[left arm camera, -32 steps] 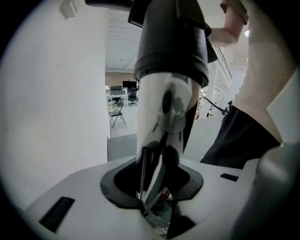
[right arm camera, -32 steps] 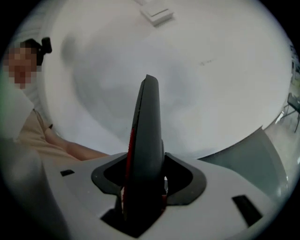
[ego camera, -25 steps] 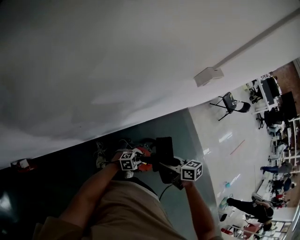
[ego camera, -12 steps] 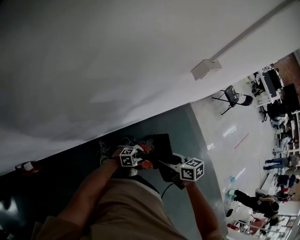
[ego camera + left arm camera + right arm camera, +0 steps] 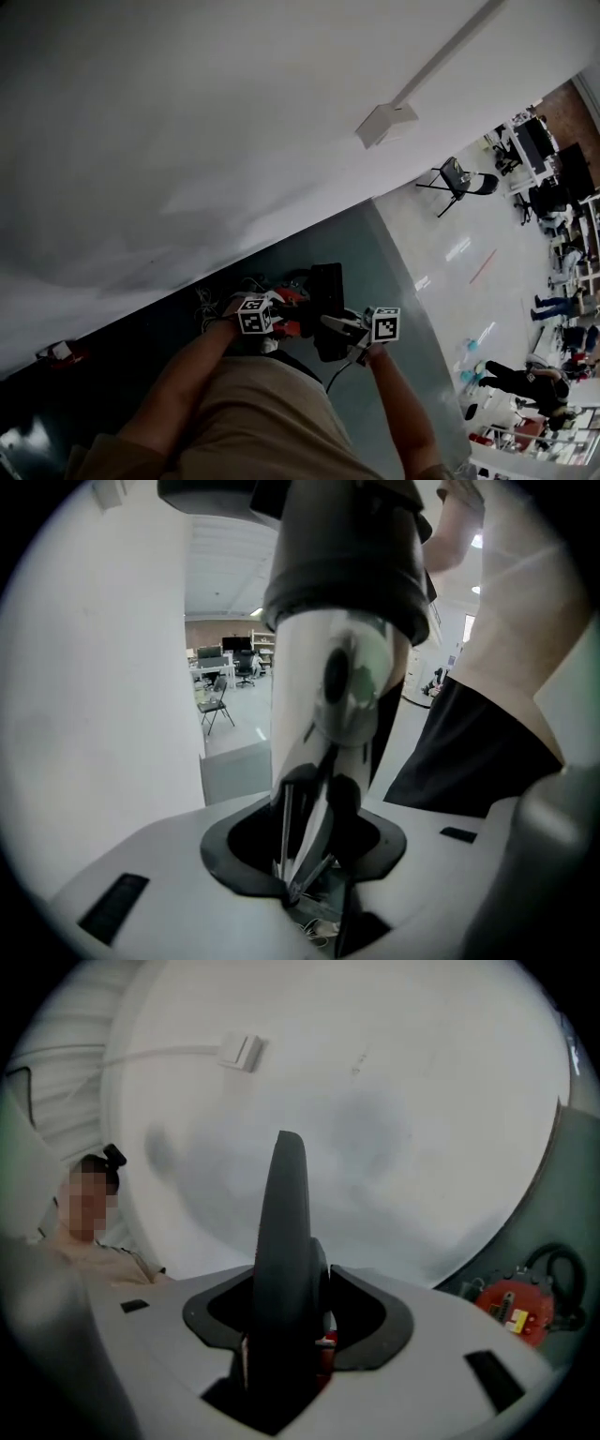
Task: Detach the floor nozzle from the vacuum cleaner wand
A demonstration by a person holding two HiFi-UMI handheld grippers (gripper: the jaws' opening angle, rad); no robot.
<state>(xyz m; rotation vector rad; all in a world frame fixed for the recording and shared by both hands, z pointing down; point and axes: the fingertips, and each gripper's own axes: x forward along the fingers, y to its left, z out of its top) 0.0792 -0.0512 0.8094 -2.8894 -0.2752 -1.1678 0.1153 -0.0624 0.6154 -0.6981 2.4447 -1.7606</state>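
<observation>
Working low over the grey-green floor at the foot of a white wall, with both tools brought close together; clamping the right hand-held gripper on the black floor nozzle, jaws standing about half apart and pressing on either face of a dark, blade-like part of it that rises straight between them in the right gripper view; pinching the left hand-held gripper almost fully closed on the thin lower end of the wand, a white tube with a dark collar above it, tapering down into the jaw slot in the left gripper view; judging that grip from the taper alone, with the contact itself too dim for certainty; finding nozzle and wand together between the two tools, close in front of the person; noting a red device with a black cable lying on the floor off to one side, apart from both tools.

Judging progress: grasping apparently done on both sides, one tool on each half of the joint; seeing no separation yet, with the dark collar seeming to sit tight against the black part above it and no gap showing; leaving, then, the freeing of whatever latch is locking the collar, the pulling of the two halves apart along the tube, and the setting down of the nozzle clear of the wand.
</observation>
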